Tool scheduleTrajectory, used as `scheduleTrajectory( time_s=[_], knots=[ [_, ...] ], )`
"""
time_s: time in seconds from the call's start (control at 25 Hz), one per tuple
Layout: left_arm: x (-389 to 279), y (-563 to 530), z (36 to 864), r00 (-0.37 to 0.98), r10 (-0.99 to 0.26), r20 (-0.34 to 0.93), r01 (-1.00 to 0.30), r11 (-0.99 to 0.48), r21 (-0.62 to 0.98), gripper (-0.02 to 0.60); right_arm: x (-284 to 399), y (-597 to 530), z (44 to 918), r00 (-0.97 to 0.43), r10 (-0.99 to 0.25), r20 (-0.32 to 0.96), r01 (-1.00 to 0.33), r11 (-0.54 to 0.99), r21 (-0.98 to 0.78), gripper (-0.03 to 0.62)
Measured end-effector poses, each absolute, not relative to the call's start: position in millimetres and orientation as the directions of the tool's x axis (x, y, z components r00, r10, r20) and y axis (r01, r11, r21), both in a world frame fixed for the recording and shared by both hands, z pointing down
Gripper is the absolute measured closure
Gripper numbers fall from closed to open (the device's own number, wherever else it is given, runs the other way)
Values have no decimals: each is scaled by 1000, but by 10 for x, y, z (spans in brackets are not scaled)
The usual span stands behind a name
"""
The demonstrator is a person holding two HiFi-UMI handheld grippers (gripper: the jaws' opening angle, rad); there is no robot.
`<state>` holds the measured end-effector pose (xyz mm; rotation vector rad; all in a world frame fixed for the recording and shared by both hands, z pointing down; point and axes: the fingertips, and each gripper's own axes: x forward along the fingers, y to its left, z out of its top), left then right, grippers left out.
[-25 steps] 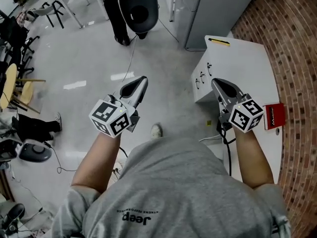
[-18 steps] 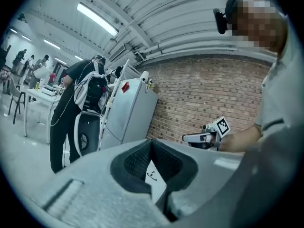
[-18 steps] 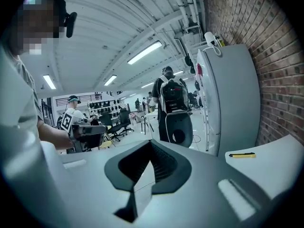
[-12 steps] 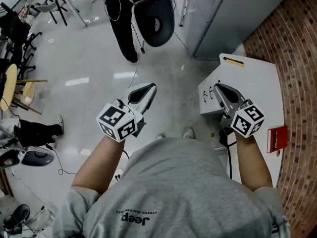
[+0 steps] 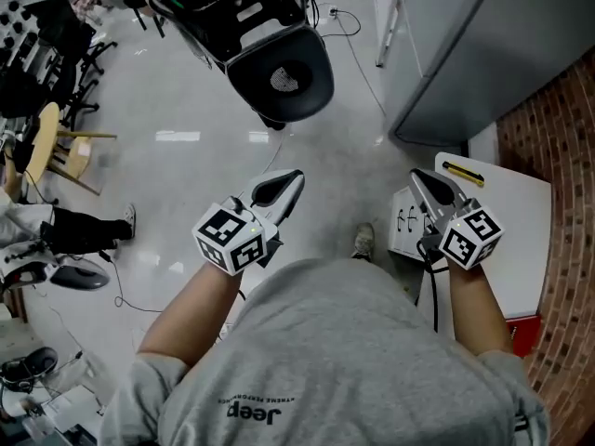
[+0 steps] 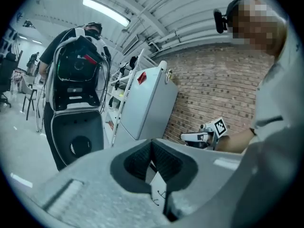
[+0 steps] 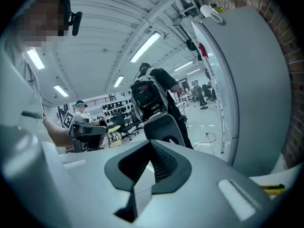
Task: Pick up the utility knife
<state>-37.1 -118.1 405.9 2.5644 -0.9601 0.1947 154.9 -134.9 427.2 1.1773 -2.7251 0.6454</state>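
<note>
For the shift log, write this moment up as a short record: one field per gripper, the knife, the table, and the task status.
left gripper: jaws together, nothing between them, above the floor
right gripper: jaws together, nothing between them, by the left edge of the white table
utility knife: yellow and black, lying flat on the table's far part, apart from both grippers
red box: at the table's near end, partly behind the person's arm
task status: knife not yet picked up

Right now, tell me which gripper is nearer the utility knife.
Right. The right gripper is close to the left of the utility knife; the left gripper is over the floor, farther off.
</note>
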Motion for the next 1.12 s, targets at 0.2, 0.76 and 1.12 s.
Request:
scheduleTrajectory(
  time_s=[0.2, 0.76, 1.12],
  knots=[
    [132, -1867, 4123, 715, -638, 286, -698, -638, 324, 583, 1957, -2116, 4365, -730, -634, 255, -680, 639, -359, 585],
    [-450, -2633, 3882, 792, -569, 222, -609, -711, 352, 583, 1397, -2738, 4132, -632, -711, 307, -773, 558, -300, 585],
    [-136, -2924, 4239, 827, -514, 229, -562, -749, 350, 583, 1669, -2904, 4587, -606, -727, 322, -792, 515, -326, 585]
  ],
)
